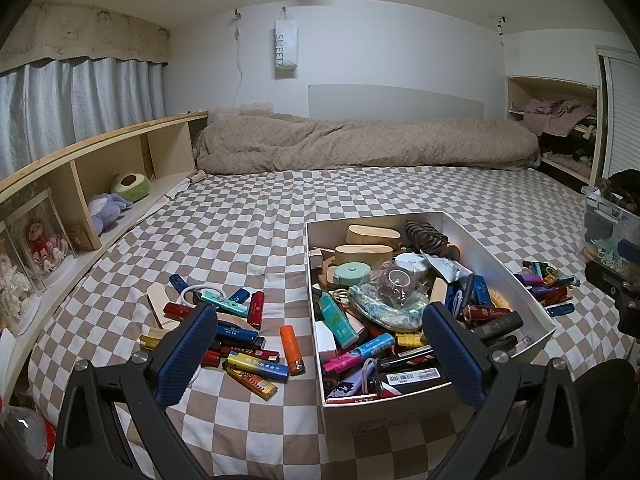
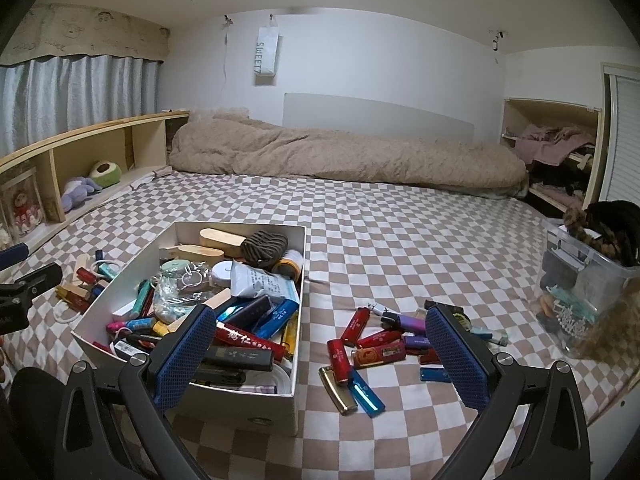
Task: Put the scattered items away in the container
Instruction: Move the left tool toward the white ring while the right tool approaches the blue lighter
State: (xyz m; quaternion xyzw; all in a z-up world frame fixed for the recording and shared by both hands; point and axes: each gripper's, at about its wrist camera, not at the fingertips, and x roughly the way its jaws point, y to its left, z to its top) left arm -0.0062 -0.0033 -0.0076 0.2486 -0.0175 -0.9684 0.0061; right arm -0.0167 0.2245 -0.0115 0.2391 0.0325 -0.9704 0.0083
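Presently both grippers, left gripper (image 1: 320,354) and right gripper (image 2: 322,354), spread empty; orange lighter (image 1: 292,350) lies lengthwise just ahead of left, beside box (image 1: 400,412).

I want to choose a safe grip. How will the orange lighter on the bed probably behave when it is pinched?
The orange lighter looks rigid and small, so probably light. Its glossy plastic may slip between the pads. Lying flat on the soft checkered bedcover, it will likely sink slightly rather than roll.

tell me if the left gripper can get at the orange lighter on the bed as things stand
Probably yes: the orange lighter lies alone on the checked bedspread, just ahead of the open left gripper, with nothing on top of it.
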